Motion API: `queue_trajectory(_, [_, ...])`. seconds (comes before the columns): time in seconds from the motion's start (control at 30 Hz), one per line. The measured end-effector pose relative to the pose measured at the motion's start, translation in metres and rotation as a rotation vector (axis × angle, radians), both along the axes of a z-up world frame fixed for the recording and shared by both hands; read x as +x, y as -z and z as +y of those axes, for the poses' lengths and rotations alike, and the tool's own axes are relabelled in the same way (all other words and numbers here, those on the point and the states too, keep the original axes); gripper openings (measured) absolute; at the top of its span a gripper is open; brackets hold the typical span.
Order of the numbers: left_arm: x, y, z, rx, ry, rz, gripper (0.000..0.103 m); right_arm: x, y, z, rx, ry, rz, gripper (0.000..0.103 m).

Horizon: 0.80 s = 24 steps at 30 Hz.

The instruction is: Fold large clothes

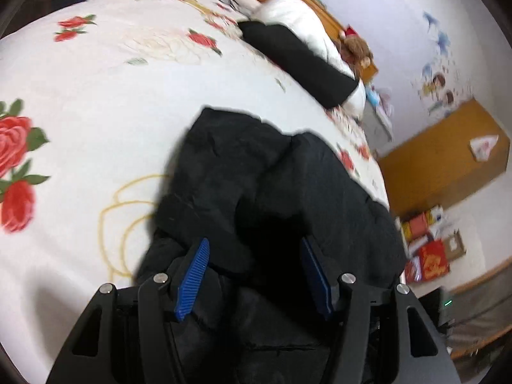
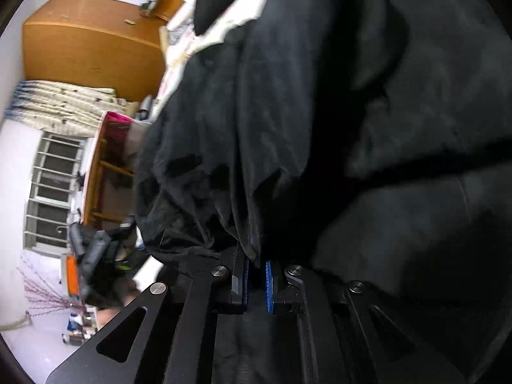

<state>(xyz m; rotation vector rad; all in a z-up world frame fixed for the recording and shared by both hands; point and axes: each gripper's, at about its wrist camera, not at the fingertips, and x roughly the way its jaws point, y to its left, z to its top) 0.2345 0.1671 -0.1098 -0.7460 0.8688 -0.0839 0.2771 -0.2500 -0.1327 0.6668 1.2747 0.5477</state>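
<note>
A black padded jacket [image 1: 256,166] lies bunched on a bed with a white rose-print sheet [image 1: 112,96]. My left gripper [image 1: 252,243] hovers over its near end, blue pads [image 1: 192,278] wide apart and open, pressing on nothing; dark fabric lies under and between them. In the right wrist view the jacket [image 2: 352,128] fills nearly the whole picture and hangs in folds. My right gripper [image 2: 257,264] is shut on a pinch of that black fabric, with its blue pads [image 2: 268,284] almost together.
A black and white garment [image 1: 297,54] and a brown stuffed toy [image 1: 355,48] lie at the head of the bed. A wooden cabinet [image 1: 441,160] and coloured boxes [image 1: 428,249] stand beyond the bed's right edge. A wardrobe [image 2: 89,44] and barred window [image 2: 51,192] are at left.
</note>
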Motion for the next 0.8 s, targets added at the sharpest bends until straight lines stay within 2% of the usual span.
queue_trajectory(0.07, [-0.005, -0.017, -0.005, -0.017, 0.006, -0.054, 0.061, 0.004, 0.002, -0.001, -0.011, 0.002, 0.015, 0.009])
queue_trajectory(0.13, [0.0, -0.04, -0.027, -0.016, 0.069, -0.124, 0.061, 0.006, -0.002, 0.0, -0.045, -0.006, 0.005, 0.011])
queue_trajectory(0.2, [0.012, -0.055, -0.054, 0.015, 0.152, -0.171, 0.061, 0.007, -0.01, 0.002, -0.08, -0.014, -0.007, 0.02])
queue_trajectory(0.27, [0.029, -0.057, -0.079, 0.074, 0.242, -0.19, 0.061, 0.005, -0.021, 0.002, -0.094, -0.021, -0.029, 0.021])
queue_trajectory(0.3, [0.035, -0.05, -0.089, 0.105, 0.275, -0.17, 0.061, 0.003, -0.03, 0.0, -0.1, -0.024, -0.052, 0.021])
queue_trajectory(0.37, [0.045, -0.025, -0.1, 0.142, 0.314, -0.08, 0.059, -0.005, -0.051, -0.009, -0.116, -0.022, -0.12, 0.021])
queue_trajectory(0.4, [0.046, -0.014, -0.102, 0.145, 0.327, -0.046, 0.059, -0.007, -0.068, -0.015, -0.133, -0.008, -0.184, 0.021])
queue_trajectory(0.47, [0.041, -0.001, -0.1, 0.156, 0.328, -0.029, 0.059, -0.01, -0.092, -0.022, -0.155, 0.009, -0.297, 0.021])
queue_trajectory(0.53, [0.038, 0.007, -0.096, 0.146, 0.308, -0.021, 0.059, -0.004, -0.104, -0.02, -0.163, 0.006, -0.367, 0.021])
queue_trajectory(0.6, [0.032, 0.013, -0.094, 0.134, 0.293, -0.013, 0.06, 0.005, -0.097, -0.009, -0.195, -0.015, -0.374, 0.021])
queue_trajectory(0.67, [0.03, 0.015, -0.097, 0.156, 0.294, -0.012, 0.06, 0.011, -0.078, 0.003, -0.278, -0.048, -0.366, 0.021])
queue_trajectory(0.73, [0.031, 0.018, -0.103, 0.193, 0.303, -0.012, 0.06, 0.016, -0.042, 0.016, -0.358, -0.085, -0.301, 0.021])
queue_trajectory(0.8, [0.03, 0.021, -0.108, 0.223, 0.311, -0.017, 0.06, 0.017, -0.014, 0.014, -0.379, -0.085, -0.241, 0.018])
